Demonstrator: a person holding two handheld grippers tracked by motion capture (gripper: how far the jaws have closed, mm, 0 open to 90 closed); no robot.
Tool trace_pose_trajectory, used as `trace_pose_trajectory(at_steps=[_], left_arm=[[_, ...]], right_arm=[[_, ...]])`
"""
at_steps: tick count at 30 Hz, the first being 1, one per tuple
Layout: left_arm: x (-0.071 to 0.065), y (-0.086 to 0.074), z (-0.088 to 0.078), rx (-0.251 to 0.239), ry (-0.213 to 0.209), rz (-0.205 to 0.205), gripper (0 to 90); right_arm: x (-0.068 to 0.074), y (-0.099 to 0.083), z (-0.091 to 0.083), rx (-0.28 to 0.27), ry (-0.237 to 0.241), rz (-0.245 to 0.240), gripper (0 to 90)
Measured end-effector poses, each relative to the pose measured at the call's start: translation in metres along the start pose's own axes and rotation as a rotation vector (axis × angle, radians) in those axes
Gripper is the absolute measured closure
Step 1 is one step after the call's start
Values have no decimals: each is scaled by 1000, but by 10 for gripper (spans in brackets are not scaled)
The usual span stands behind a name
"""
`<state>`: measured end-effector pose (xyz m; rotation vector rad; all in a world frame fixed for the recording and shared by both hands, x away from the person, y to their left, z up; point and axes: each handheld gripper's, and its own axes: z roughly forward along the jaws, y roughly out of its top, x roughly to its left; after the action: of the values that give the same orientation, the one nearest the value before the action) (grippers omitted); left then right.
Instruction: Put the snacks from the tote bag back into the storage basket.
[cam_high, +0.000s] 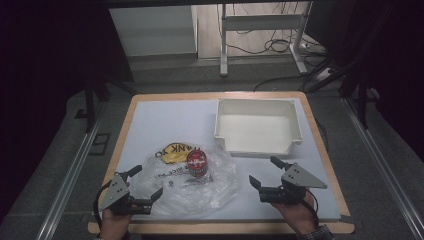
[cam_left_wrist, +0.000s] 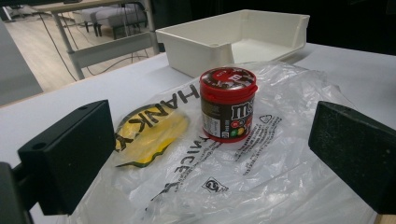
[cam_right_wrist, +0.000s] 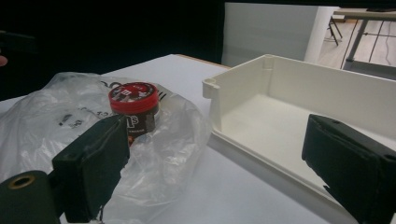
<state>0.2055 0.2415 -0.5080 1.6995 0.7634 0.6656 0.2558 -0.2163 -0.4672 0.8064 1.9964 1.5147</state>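
Standing upright on plastic bag (cam_high: 190, 182): candy tub (cam_high: 197, 164).

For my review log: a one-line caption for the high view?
Both grippers, left and right, open beside a red-lidded candy jar on a plastic bag, near a white tray.

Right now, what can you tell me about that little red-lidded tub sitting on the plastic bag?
The tub is a small round container with a red lid and red base and a dark brown wrapper printed with sweets and a white label. It looks like plastic. The lid is on, and it stands upright on the crumpled clear plastic bag, beside the bag's yellow print. The white tray lies beyond it, apart. Nothing else touches it; both sets of fingers are off it.
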Motion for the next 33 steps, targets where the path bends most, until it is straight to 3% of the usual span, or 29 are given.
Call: trace_pose_trajectory(at_steps=[10,16,28,33], left_arm=[[0,0,-1,-1,1,1,6],[0,0,-1,-2,1,2,6],[0,1,-1,-6,1,1,6],[0,1,-1,-5,-1,3,6]], right_arm=[[13,0,14,4,42,1,70],[23,0,23,22,64,-25,54],[32,-1,30,2,30,-16,55],[35,-3,36,25,48,-7,54]])
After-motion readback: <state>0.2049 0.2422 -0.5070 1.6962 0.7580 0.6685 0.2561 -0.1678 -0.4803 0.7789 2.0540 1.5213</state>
